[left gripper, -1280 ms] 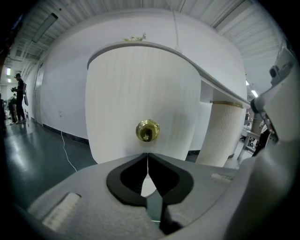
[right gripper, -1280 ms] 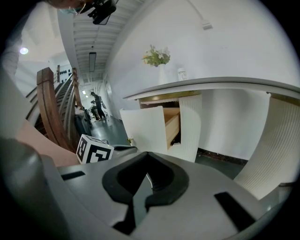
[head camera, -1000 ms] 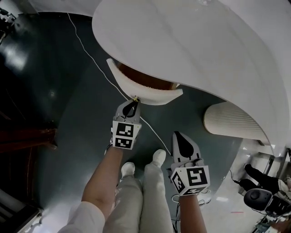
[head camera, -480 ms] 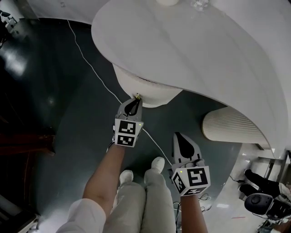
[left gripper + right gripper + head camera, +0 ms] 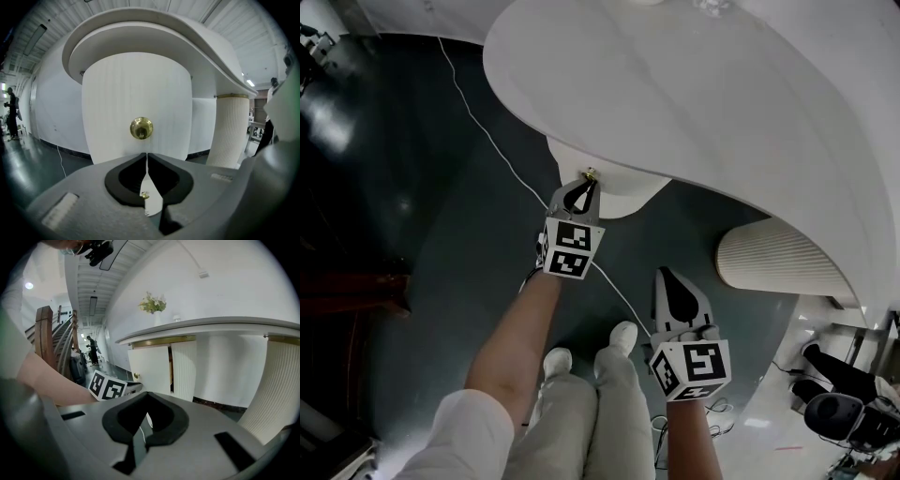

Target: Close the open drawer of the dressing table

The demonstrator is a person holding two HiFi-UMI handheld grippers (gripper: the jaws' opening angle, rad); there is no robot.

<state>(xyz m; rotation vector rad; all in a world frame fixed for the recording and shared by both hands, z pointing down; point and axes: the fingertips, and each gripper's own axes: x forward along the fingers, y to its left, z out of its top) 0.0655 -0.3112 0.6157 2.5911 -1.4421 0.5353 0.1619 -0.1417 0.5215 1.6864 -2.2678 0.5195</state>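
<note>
Left gripper (image 5: 586,182): jaws pressed together, nothing between them. In the left gripper view its tips (image 5: 146,153) sit just under the brass knob (image 5: 141,128), which is at 12 o'clock from them and dead centre. From the head view the tips are right at the knob (image 5: 591,173); can't tell if they touch.

The knob sits mid-face on the drawer (image 5: 136,89), a curved white ribbed front. In the head view the drawer (image 5: 623,192) pokes out a little past the dressing table top (image 5: 675,84), at 12 to 1 o'clock from the left gripper. The right gripper view shows a dark gap at the drawer's (image 5: 149,369) right edge, so it's not fully home.

Right gripper (image 5: 662,274): jaws together, empty, hanging low at 5 o'clock from the left one, well apart from the drawer. Its own view confirms the jaws (image 5: 145,393) are closed on nothing.

Edges: the table top overhangs the drawer. A ribbed pedestal (image 5: 778,253) stands at 3 o'clock, clear of both grippers. A white cable (image 5: 487,131) runs across the dark floor (image 5: 441,234) from 11 o'clock, passing under the left gripper. There's open floor to the left, at 9 o'clock.
</note>
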